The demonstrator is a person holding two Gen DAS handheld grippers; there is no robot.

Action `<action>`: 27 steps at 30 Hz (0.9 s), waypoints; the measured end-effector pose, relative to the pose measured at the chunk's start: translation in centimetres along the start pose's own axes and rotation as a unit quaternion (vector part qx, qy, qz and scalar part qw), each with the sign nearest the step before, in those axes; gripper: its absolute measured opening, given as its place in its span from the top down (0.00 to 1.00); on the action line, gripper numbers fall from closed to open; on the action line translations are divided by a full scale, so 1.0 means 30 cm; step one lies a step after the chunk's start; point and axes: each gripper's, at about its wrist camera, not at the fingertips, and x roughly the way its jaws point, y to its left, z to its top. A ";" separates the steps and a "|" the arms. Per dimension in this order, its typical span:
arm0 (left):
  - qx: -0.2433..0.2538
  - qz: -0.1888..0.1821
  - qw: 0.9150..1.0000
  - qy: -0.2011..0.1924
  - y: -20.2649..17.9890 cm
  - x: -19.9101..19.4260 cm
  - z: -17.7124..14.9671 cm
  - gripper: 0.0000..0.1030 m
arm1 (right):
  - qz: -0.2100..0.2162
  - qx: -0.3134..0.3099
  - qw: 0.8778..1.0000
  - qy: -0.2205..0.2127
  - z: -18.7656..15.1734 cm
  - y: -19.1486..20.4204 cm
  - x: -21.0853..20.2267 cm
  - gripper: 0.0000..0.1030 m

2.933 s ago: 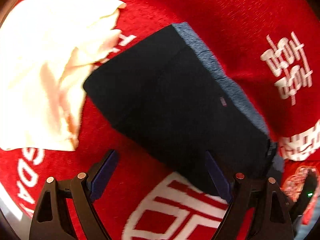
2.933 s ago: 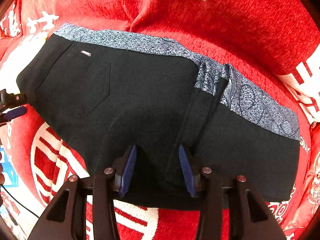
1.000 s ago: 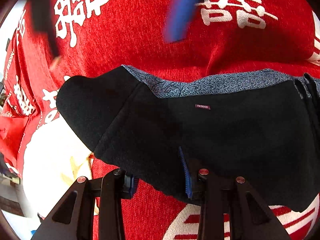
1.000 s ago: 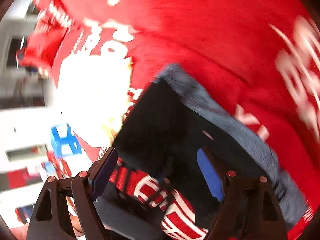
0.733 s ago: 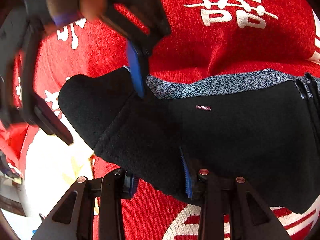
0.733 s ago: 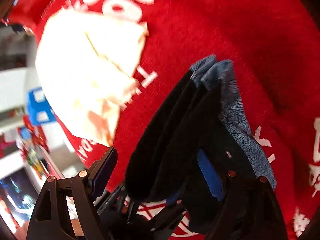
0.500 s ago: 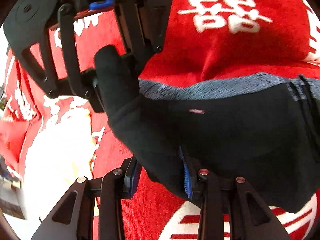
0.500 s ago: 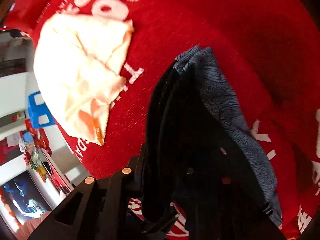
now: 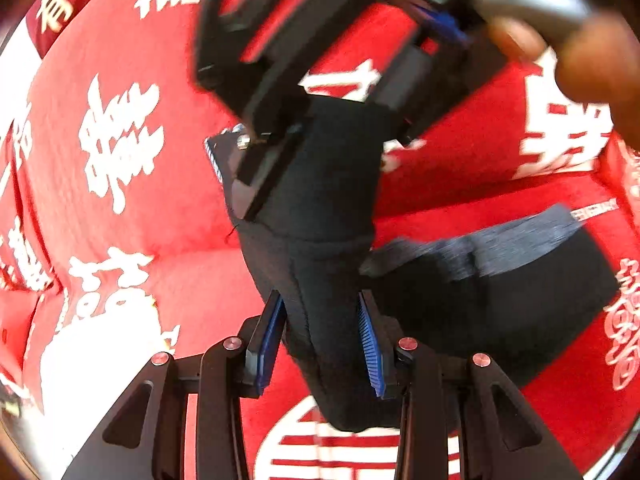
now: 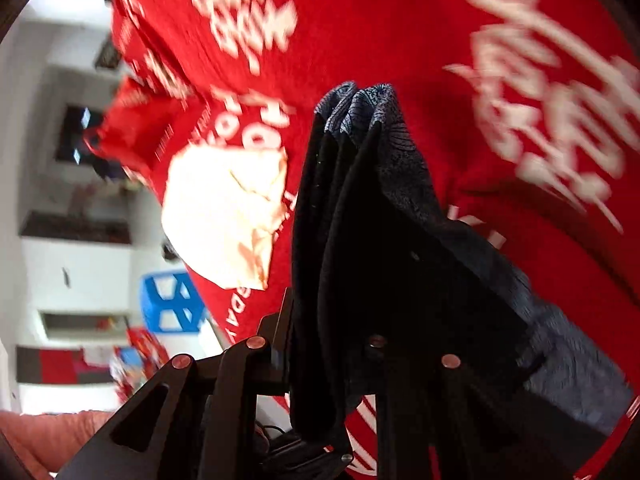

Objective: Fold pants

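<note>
The black pants (image 9: 328, 208) with a grey patterned waistband (image 9: 500, 240) are partly lifted off the red cover. My left gripper (image 9: 322, 340) is shut on a thick fold of them, its blue pads (image 9: 370, 344) pressing both sides. Above it, my right gripper (image 9: 320, 140) is shut on the raised end of the same fold, with a hand (image 9: 592, 48) behind it. In the right wrist view the pants (image 10: 360, 240) hang in bunched layers from my right gripper (image 10: 328, 320), waistband (image 10: 400, 152) on top. The cloth hides that gripper's pads.
A red cover with white characters (image 9: 120, 140) lies under everything. A cream cloth (image 10: 228, 216) rests on it to the left of the pants, also the cream cloth (image 9: 100, 352) at lower left. A blue box (image 10: 172, 308) and room shelves lie beyond the cover's edge.
My right gripper came in from above, open, and closed on the pants' left end. Both grippers have since risen, pulling that end up off the cover.
</note>
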 end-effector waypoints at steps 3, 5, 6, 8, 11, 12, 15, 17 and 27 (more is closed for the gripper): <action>0.014 -0.028 0.999 -0.009 -0.105 -0.062 0.050 0.64 | 0.027 0.031 0.998 -0.054 -0.113 -0.093 -0.174 0.82; 0.029 -0.049 0.998 -0.010 -0.194 -0.092 0.078 0.64 | 0.037 0.049 0.995 -0.082 -0.200 -0.160 -0.263 0.82; 0.038 -0.059 0.997 -0.010 -0.247 -0.108 0.093 0.64 | 0.040 0.059 0.993 -0.097 -0.254 -0.202 -0.309 0.82; 0.062 -0.078 0.995 -0.008 -0.357 -0.118 0.114 0.64 | 0.047 0.082 0.988 -0.123 -0.365 -0.289 -0.380 0.82; 0.093 -0.097 0.991 0.009 -0.497 -0.091 0.105 0.64 | 0.056 0.127 0.979 -0.149 -0.502 -0.428 -0.457 0.82; 0.098 -0.104 0.990 0.017 -0.545 -0.076 0.099 0.64 | 0.057 0.140 0.976 -0.157 -0.551 -0.478 -0.483 0.82; 0.123 -0.112 0.985 0.043 -0.653 -0.014 0.056 0.64 | 0.055 0.178 0.967 -0.173 -0.686 -0.609 -0.498 0.82; 0.148 -0.103 0.982 0.054 -0.736 0.018 0.018 0.64 | 0.069 0.211 0.959 -0.178 -0.761 -0.706 -0.487 0.82; 0.202 -0.082 0.973 0.072 -0.857 0.072 -0.068 0.64 | 0.136 0.284 0.935 -0.160 -0.876 -0.915 -0.332 0.76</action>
